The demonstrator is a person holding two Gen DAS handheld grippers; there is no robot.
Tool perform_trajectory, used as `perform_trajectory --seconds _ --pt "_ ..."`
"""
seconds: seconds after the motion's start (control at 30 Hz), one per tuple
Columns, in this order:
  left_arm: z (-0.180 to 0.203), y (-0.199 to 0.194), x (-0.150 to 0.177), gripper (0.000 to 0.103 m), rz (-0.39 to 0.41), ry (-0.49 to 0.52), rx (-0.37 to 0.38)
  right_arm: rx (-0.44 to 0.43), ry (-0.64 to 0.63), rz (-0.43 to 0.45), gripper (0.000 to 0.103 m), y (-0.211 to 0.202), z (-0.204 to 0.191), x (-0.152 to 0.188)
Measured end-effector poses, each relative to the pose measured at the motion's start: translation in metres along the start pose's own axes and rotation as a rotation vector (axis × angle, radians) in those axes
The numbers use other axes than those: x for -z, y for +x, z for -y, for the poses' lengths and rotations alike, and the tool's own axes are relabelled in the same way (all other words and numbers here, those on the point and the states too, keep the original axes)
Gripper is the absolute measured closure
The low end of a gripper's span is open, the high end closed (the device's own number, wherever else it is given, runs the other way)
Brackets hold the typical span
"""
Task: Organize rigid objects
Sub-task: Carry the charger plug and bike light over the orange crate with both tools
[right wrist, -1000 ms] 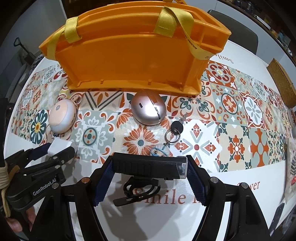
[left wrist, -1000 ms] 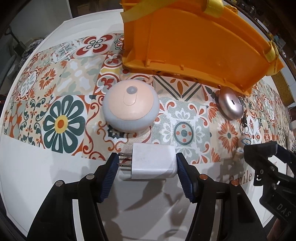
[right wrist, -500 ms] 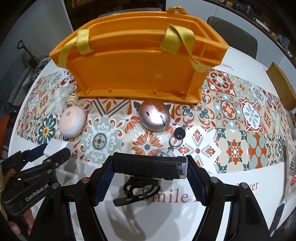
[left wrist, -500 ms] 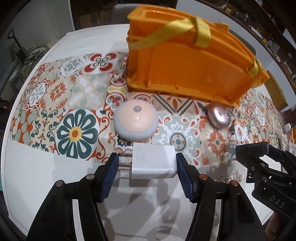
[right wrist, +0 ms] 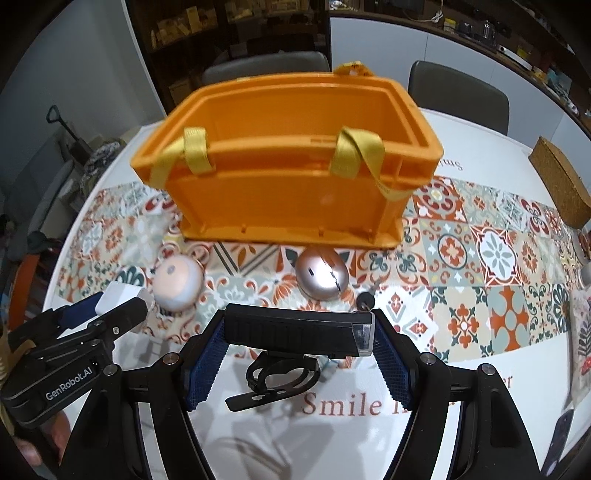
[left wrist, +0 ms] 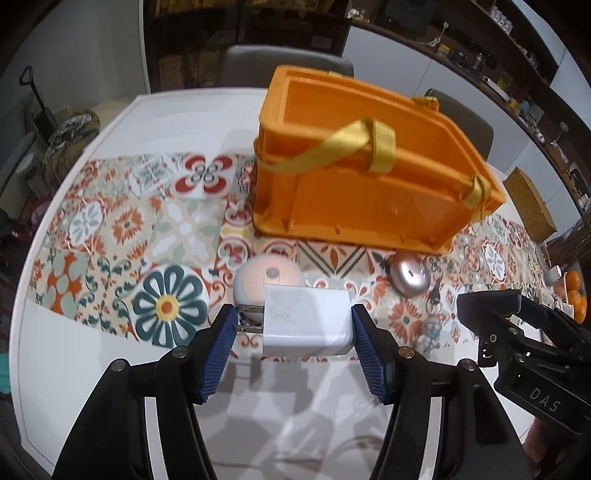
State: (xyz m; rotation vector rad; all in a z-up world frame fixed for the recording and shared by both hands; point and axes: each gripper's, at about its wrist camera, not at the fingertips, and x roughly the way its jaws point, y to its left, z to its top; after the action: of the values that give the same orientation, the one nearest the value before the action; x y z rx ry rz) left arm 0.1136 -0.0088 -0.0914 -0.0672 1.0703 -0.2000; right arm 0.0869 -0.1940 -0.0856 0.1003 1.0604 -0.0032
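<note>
A round white table (right wrist: pixel 480 122) fills the near scene, with a tiled-pattern runner (right wrist: pixel 480 258) in orange, green and cream laid across it and red lettering printed near the close edge. 2 grey chairs (right wrist: pixel 266 68) stand at the far side. Beyond them, dark wooden shelving (left wrist: pixel 243 33) holds boxes at the left, and white cabinets (left wrist: pixel 399 62) run to the right under a cluttered dark shelf. A pale wall (left wrist: pixel 74 62) rises at the far left.

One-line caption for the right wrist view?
Right gripper grips a black bike light before the orange basket, two round gadgets between.
</note>
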Motion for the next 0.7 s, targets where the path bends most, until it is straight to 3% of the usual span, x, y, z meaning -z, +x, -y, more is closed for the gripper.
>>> perform_trajectory --seconds 0.7 --pt "0.012 -0.04 -0.045 0.041 0.136 0.054 0.028 -0.019 0.009 0.125 0.029 -0.03 -0.005 -0.038"
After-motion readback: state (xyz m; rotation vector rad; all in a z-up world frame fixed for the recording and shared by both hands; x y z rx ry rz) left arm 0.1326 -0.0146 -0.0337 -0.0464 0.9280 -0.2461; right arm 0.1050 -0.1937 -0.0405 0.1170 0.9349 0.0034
